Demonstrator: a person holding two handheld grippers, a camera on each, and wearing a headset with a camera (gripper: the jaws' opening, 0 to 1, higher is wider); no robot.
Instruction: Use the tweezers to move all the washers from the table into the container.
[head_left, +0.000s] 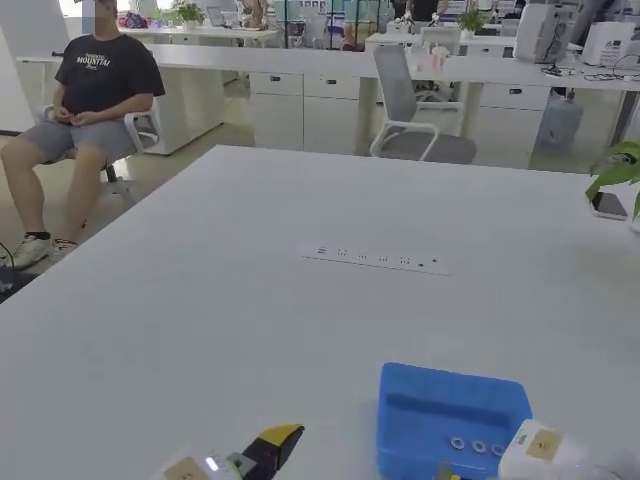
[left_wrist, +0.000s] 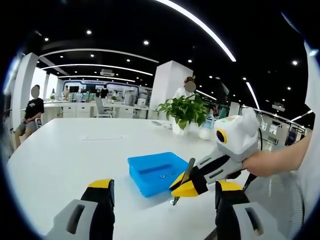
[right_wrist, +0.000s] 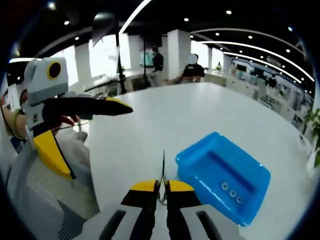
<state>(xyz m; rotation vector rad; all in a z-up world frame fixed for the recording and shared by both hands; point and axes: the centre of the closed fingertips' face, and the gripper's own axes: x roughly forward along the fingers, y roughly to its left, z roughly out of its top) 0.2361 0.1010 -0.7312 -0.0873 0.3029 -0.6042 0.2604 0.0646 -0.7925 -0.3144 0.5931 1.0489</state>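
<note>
A blue container (head_left: 450, 420) sits near the front of the white table (head_left: 250, 300), with three small washers (head_left: 478, 446) lying in it. In the right gripper view, my right gripper (right_wrist: 161, 187) is shut on thin metal tweezers (right_wrist: 163, 167) that point ahead just left of the container (right_wrist: 222, 180) and its washers (right_wrist: 232, 192). The left gripper view has the tweezers (left_wrist: 184, 180) hanging beside the container (left_wrist: 155, 172). My left gripper (left_wrist: 165, 185) is open and holds nothing. Its yellow tip (head_left: 275, 445) shows left of the container.
A socket strip (head_left: 372, 258) is set into the middle of the table. A plant (head_left: 620, 170) and a phone (head_left: 608, 205) lie at the far right edge. Beyond the table a person (head_left: 90, 110) sits on a chair, and an office chair (head_left: 415, 110) stands by the desks.
</note>
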